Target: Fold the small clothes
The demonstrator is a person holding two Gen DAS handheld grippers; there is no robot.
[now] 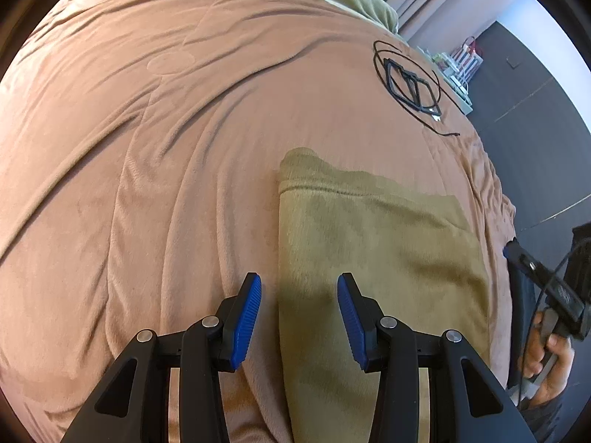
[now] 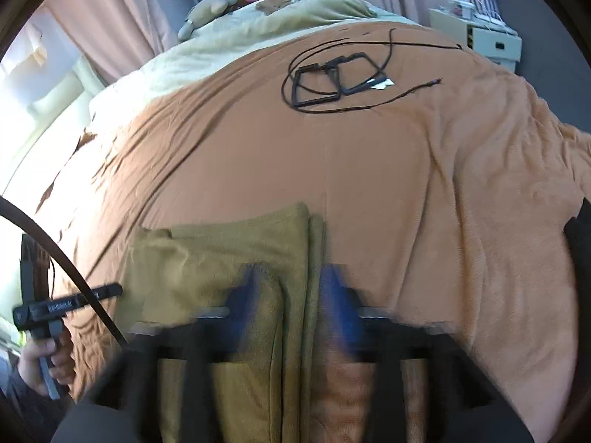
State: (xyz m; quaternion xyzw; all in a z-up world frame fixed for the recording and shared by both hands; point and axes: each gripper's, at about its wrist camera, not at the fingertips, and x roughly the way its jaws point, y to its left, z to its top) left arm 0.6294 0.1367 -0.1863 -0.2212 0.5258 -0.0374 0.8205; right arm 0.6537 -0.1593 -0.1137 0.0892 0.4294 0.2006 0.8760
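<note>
A wide brown plush blanket [image 1: 184, 147] covers the bed and fills most of both views, creased in long ridges. Beyond its far edge lies a pale green quilt [image 2: 258, 33] with stuffed toys and bright pink fabric heaped at the head of the bed, too small to count. Pink curtains [image 2: 96, 11] hang behind.

One olive-green fleece garment [image 1: 369, 243] lies on the blanket at the near edge, folded into a flat rectangle; in the right wrist view its layered edges stack along the right side [image 2: 310, 258], and its near end is cut off by the frame.

Further back on the blanket rest two black rectangular frames [image 2: 332, 81], overlapping at one corner, ringed by one thin black looped cable [image 2: 388, 51].

Beside the bed stands a pale box-like cabinet [image 2: 495, 40] with small items on top, too blurred to identify.

The left gripper [image 1: 299, 313], black with blue ribbed pads, hovers with its jaws partly apart astride the garment's left edge, pads clear of the cloth. The right gripper [image 2: 291, 310] is smeared by motion blur; its jaws stand apart over the folded right edge, and whether the pads touch the fleece cannot be made out. A hand shows at each view's edge, gripping the other tool's handle [image 1: 546, 354].
</note>
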